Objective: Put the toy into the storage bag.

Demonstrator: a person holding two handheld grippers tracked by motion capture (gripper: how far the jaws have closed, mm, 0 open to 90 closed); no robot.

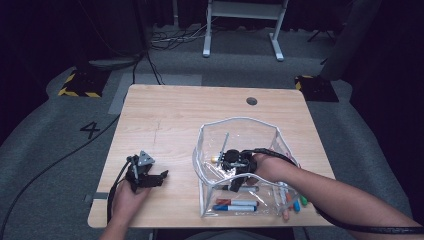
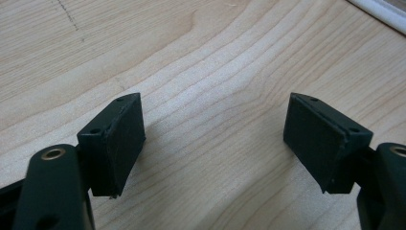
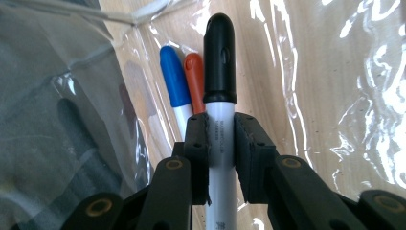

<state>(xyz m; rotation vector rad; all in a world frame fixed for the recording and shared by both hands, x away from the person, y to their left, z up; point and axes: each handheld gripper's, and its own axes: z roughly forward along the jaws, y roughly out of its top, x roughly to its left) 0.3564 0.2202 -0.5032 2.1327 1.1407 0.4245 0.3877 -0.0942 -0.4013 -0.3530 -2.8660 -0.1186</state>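
Clamped between the two black jaws of the right gripper (image 3: 221, 143) is a black-capped marker (image 3: 219, 62), its white barrel running up through the narrow gap and its cap standing clear above the jaw tips. Just behind it in the right gripper view lie a blue-capped marker (image 3: 173, 81) and an orange-capped marker (image 3: 195, 74), side by side and touching each other, on the clear plastic floor of a transparent pouch (image 3: 335, 96). From the high view, the right gripper (image 1: 235, 161) sits inside that transparent pouch (image 1: 240, 125), whose white-edged mouth stands open on the near right part of the wooden surface (image 1: 175, 115), and the person's right hand (image 1: 270, 167) reaches in over the pouch's side. More markers rest in the pouch's near end, among them the blue-capped marker (image 1: 235, 207) and the orange-capped marker (image 1: 237, 202) lying flat and close together; further coloured caps show at the pouch's near right corner, too small to sort out. The left gripper (image 1: 157, 177) rests well apart from the pouch, near the front left edge of the surface, held in the person's left hand (image 1: 125, 197). In the left gripper view the left gripper (image 2: 215, 139) has its jaws spread wide with bare wood grain between them, gripping nothing.
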